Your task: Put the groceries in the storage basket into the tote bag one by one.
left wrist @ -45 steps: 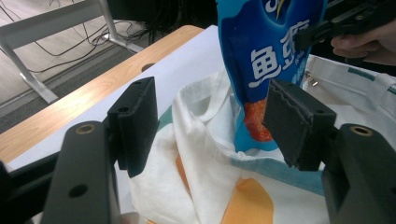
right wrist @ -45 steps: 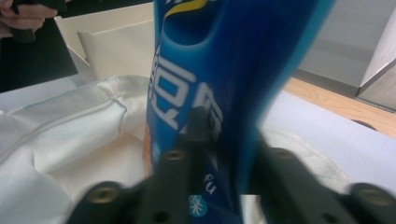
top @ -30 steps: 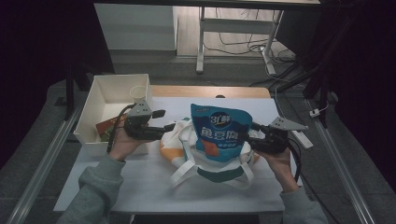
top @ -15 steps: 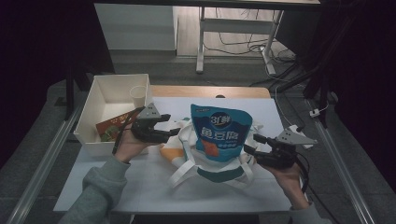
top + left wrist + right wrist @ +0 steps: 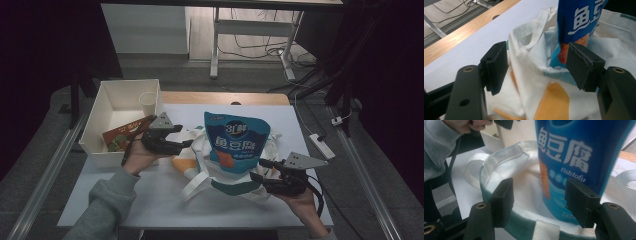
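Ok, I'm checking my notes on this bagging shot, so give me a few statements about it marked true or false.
1. The blue pouch stands in the tote. True.
2. The left gripper is shut on the tote. False: its jaws are open, either side of the cloth.
3. The right gripper is open. True.
4. The white box sits right of the tote. False: it sits to the left.
5. A paper cup stands in the box. True.
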The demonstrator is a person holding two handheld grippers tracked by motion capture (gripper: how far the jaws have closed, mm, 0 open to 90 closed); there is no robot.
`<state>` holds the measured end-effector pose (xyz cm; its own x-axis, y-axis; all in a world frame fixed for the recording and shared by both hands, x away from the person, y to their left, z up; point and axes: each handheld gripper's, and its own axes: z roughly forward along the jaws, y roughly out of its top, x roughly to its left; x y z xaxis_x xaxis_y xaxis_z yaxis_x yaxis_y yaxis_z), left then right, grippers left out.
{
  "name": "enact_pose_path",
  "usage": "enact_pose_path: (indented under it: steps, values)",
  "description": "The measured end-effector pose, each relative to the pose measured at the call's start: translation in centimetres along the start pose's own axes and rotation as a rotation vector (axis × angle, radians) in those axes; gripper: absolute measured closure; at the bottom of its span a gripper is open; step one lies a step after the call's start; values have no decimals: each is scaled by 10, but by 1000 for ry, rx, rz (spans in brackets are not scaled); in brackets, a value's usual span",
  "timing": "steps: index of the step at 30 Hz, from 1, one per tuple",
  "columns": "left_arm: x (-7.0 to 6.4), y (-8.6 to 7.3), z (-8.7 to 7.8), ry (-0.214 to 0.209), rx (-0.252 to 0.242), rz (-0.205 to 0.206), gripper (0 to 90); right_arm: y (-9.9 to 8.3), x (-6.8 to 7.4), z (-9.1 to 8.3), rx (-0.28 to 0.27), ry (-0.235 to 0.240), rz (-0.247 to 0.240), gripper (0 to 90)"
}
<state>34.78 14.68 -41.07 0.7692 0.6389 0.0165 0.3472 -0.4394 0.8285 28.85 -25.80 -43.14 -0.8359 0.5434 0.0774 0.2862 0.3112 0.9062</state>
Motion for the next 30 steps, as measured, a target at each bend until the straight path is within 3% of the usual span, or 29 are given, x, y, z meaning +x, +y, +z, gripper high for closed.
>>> enact_pose_path:
  steps: [12, 17, 19, 23, 27, 30]
  values:
    - [55, -27, -57, 158, 18, -116, 353, -7, -9, -2, -16, 14, 12, 396]
    - [71, -35, -68, 185, 32, -144, 354, -9, -12, -2, -14, 13, 19, 395]
    - [75, -36, -68, 210, 65, -133, 355, -8, -13, -2, -11, 9, 13, 395]
    - [93, -31, -55, 255, 205, -108, 351, -8, -14, -2, -15, 8, 17, 395]
    - [118, -26, -40, 268, 294, -130, 345, -8, -15, -1, -13, 15, 16, 394]
    - [135, -25, -29, 252, 346, -144, 339, -7, -15, -1, -16, 19, 13, 394]
